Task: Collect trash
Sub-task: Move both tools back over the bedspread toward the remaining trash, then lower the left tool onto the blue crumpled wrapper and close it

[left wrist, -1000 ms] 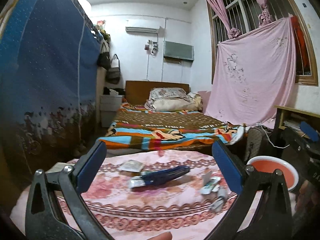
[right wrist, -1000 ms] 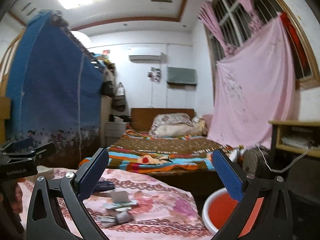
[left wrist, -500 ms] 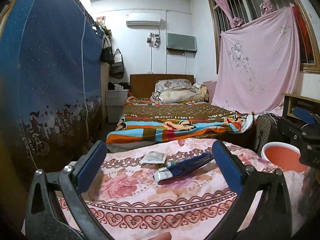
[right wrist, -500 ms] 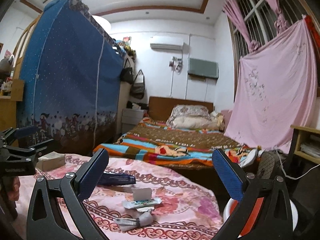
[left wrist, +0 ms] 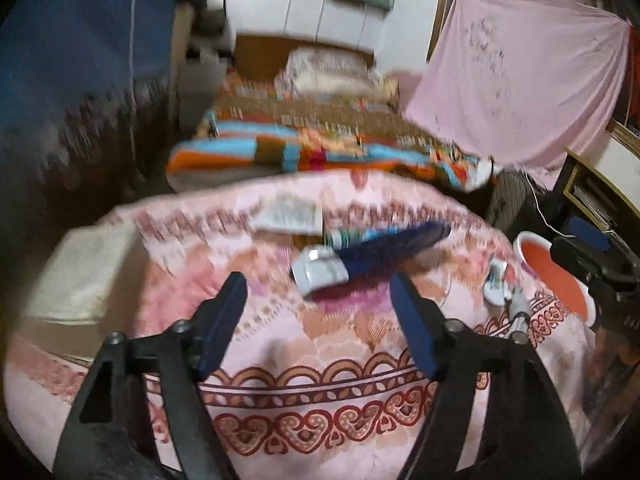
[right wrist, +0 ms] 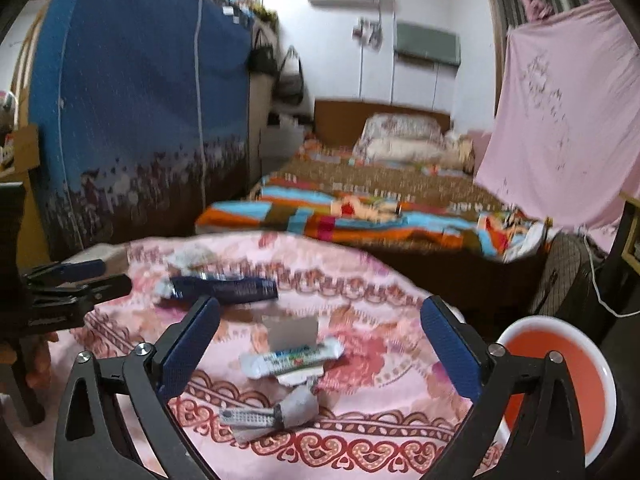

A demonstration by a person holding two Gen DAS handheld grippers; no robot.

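Trash lies on a table with a pink flowered cloth (left wrist: 320, 344). A dark blue tube (left wrist: 384, 248) with a silver crimped end lies just beyond my open, empty left gripper (left wrist: 320, 296); it also shows in the right wrist view (right wrist: 224, 289). A white wrapper (right wrist: 292, 358) and a crumpled grey tube (right wrist: 276, 414) lie between the fingers of my open, empty right gripper (right wrist: 320, 336). A flat paper packet (left wrist: 288, 214) lies near the table's far edge. An orange bin with a white rim (right wrist: 560, 384) stands right of the table and also shows in the left wrist view (left wrist: 554, 276).
A cream box (left wrist: 84, 276) sits on the table's left side. A bed with a striped blanket (right wrist: 360, 216) stands beyond the table. A blue wardrobe cover (right wrist: 132, 120) is at the left, a pink sheet (right wrist: 568, 112) hangs at the right.
Both grippers have tilted down toward the table and moved closer to the trash. The left gripper's fingers now stand closer together than before. Nothing has been picked up.
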